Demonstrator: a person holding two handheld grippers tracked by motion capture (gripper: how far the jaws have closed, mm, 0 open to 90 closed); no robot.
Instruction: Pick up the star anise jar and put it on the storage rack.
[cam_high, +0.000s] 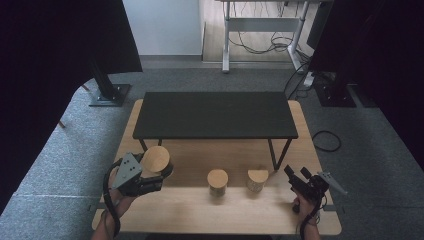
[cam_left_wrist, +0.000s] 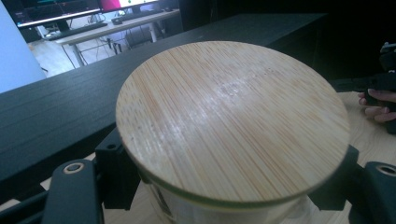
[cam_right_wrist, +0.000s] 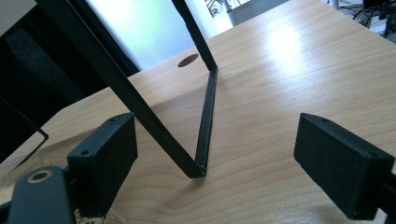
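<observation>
High view: fixed above the person's edge of the worktop (cam_high: 200, 210), facing forward and down, far enough to take in the whole top, the black shelf (cam_high: 215, 115) and the floor beyond. Left gripper view: rides on the left claw (cam_high: 165, 172), very close on a bamboo lid (cam_left_wrist: 231, 121), shelf behind. Right gripper view: low over the wood, close to the shelf's leg (cam_right_wrist: 205, 116). All three share shelf and worktop.

A pale wooden tabletop (cam_high: 190, 210) stands on grey carpet. Across its far half sits a low black shelf (cam_high: 215, 115) on thin angled metal legs. In front of the shelf two small bamboo-lidded jars (cam_high: 218, 181) stand side by side near the middle, just apart from each other.
</observation>
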